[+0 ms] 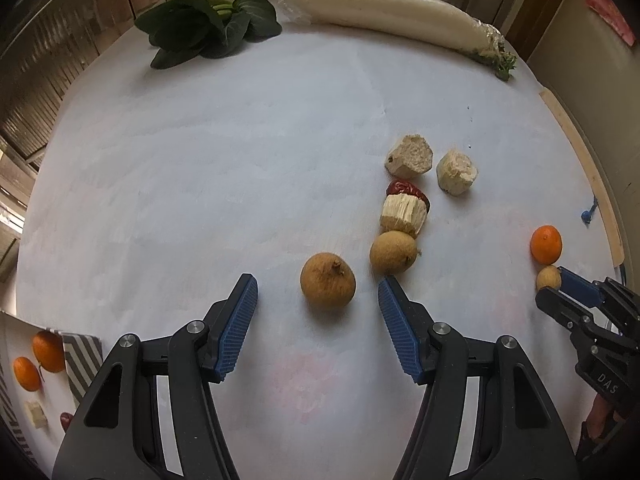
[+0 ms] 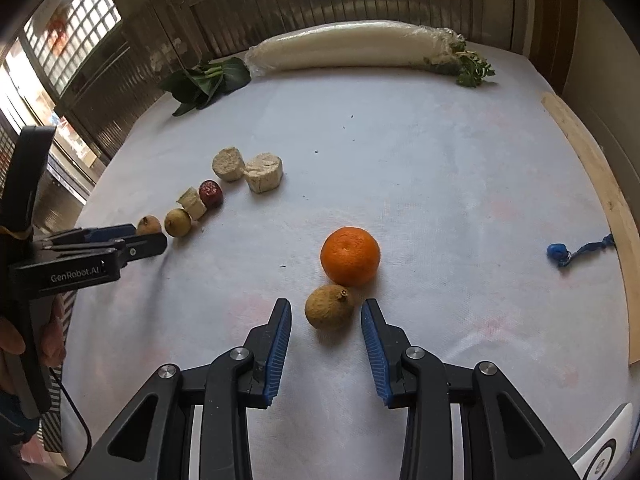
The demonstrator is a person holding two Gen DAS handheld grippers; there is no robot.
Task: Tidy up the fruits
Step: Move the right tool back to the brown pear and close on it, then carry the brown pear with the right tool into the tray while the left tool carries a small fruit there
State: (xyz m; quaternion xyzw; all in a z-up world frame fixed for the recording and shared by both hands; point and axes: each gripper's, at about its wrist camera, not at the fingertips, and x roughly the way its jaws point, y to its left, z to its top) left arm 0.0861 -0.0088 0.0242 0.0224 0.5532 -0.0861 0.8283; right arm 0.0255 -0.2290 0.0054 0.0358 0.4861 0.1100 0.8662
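My left gripper [image 1: 317,284] is open, its blue pads either side of a brown longan [image 1: 328,286] on the white table. A second longan [image 1: 393,253], a cut cane piece [image 1: 402,215], a red date [image 1: 406,191] and two pale chunks [image 1: 410,156] lie in a line beyond it. My right gripper [image 2: 326,312] is open around another longan [image 2: 329,307], with a mandarin [image 2: 350,256] just behind it. The right gripper also shows at the right edge of the left wrist view [image 1: 560,280].
A wrapped white radish [image 1: 388,12] and leafy greens [image 1: 204,28] lie at the far edge. A striped tray [image 1: 80,356] at lower left holds two mandarins [image 1: 38,360], a cane piece and a date. A blue clip [image 2: 560,254] and a wooden strip [image 2: 596,196] lie at right.
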